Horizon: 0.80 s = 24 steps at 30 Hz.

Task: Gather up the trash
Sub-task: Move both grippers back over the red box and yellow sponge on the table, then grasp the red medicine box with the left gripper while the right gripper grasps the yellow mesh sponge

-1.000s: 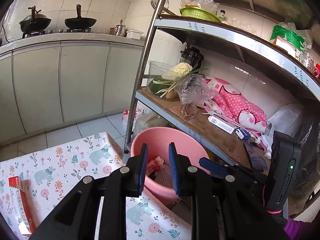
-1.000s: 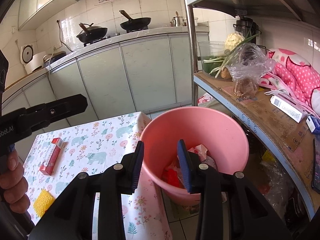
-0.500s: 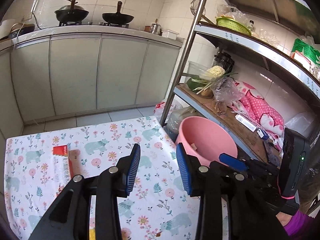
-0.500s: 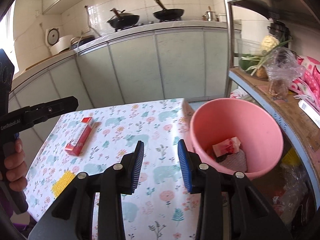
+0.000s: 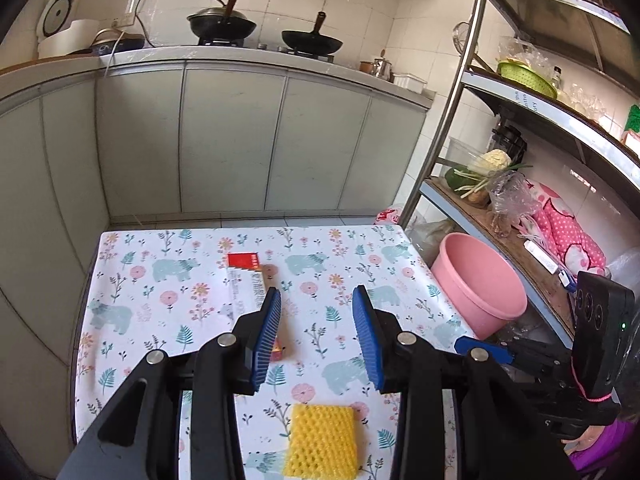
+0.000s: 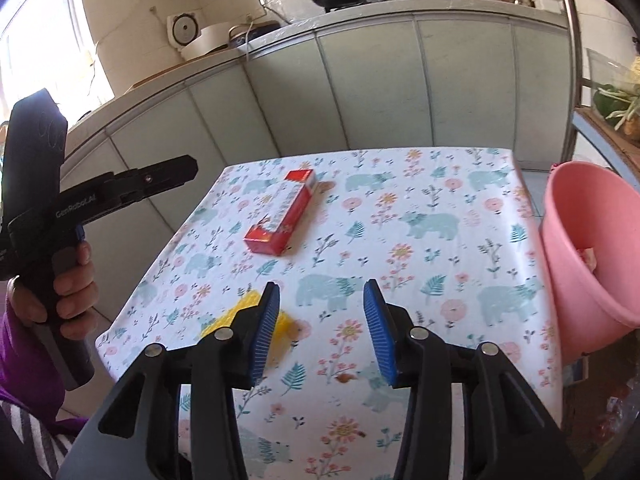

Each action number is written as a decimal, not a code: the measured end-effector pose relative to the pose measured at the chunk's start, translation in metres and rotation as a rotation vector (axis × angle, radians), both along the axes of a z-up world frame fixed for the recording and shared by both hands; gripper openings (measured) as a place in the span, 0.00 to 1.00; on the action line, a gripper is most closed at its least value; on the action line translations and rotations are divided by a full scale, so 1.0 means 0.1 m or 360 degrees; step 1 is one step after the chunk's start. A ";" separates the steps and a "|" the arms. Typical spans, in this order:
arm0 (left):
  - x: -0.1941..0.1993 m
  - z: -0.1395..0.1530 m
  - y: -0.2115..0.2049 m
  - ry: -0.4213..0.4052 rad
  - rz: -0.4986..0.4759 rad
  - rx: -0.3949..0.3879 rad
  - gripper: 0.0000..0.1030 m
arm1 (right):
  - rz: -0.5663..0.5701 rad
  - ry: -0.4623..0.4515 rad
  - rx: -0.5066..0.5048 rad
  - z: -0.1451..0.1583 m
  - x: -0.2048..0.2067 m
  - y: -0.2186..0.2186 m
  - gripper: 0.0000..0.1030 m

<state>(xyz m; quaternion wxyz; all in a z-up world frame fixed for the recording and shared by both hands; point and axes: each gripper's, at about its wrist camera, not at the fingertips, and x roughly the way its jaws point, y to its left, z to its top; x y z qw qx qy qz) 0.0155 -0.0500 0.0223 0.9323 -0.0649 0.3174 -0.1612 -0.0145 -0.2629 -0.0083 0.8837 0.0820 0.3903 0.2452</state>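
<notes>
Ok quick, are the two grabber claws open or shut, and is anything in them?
Left gripper: open, empty, above the flowery table.
Right gripper: open, empty; its jaws have just been opening, nothing between them.

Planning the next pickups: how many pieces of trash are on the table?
2: a red box near the far middle, and a yellow foam pad at the near edge. The jaws may hide more.

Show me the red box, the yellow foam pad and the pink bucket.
red box (image 6: 282, 214), right wrist view, top face.
yellow foam pad (image 5: 322, 440), left wrist view, middle.
pink bucket (image 5: 476, 300), left wrist view, outer wall.
</notes>
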 end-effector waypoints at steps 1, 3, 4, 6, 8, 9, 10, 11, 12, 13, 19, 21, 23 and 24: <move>-0.01 -0.03 0.07 0.0011 0.0024 -0.0004 0.35 | 0.0035 0.0013 -0.0001 -0.02 -0.01 0.08 0.43; -0.03 -0.07 0.18 0.0030 0.0062 -0.0005 0.35 | 0.0099 0.0039 -0.0003 -0.06 -0.01 0.23 0.43; -0.05 -0.10 0.23 0.0039 0.0081 -0.0001 0.35 | 0.0130 0.0053 -0.0007 -0.08 -0.01 0.31 0.43; -0.08 -0.13 0.33 0.0050 0.0111 0.0008 0.35 | 0.0181 0.0080 -0.0021 -0.13 -0.01 0.44 0.43; -0.10 -0.15 0.42 0.0057 0.0138 0.0012 0.35 | 0.0227 0.0114 -0.0044 -0.19 0.02 0.55 0.43; -0.10 -0.16 0.46 0.0063 0.0153 0.0012 0.35 | 0.0244 0.0128 -0.0054 -0.22 0.03 0.61 0.43; -0.10 -0.18 0.49 0.0070 0.0167 0.0008 0.35 | 0.0262 0.0149 -0.0063 -0.25 0.05 0.67 0.43; -0.10 -0.19 0.52 0.0080 0.0180 -0.0002 0.35 | 0.0275 0.0169 -0.0070 -0.28 0.07 0.72 0.43; -0.10 -0.20 0.54 0.0090 0.0188 -0.0009 0.35 | 0.0290 0.0189 -0.0076 -0.32 0.08 0.77 0.43; -0.08 -0.21 0.55 0.0101 0.0189 -0.0014 0.35 | 0.0308 0.0205 -0.0088 -0.36 0.08 0.81 0.44; 0.12 -0.36 0.48 0.0213 0.0174 -0.0033 0.35 | 0.0342 0.0243 -0.0157 -0.50 0.09 0.91 0.44; 0.25 -0.43 0.43 0.0259 0.0181 -0.0043 0.35 | 0.0356 0.0236 -0.0164 -0.50 0.09 0.92 0.44; 0.39 -0.50 0.36 0.0297 0.0186 -0.0017 0.35 | 0.0373 0.0212 -0.0189 -0.50 0.07 0.93 0.43; 0.44 -0.54 0.32 0.0309 0.0192 0.0015 0.35 | 0.0382 0.0198 -0.0197 -0.49 0.06 0.93 0.43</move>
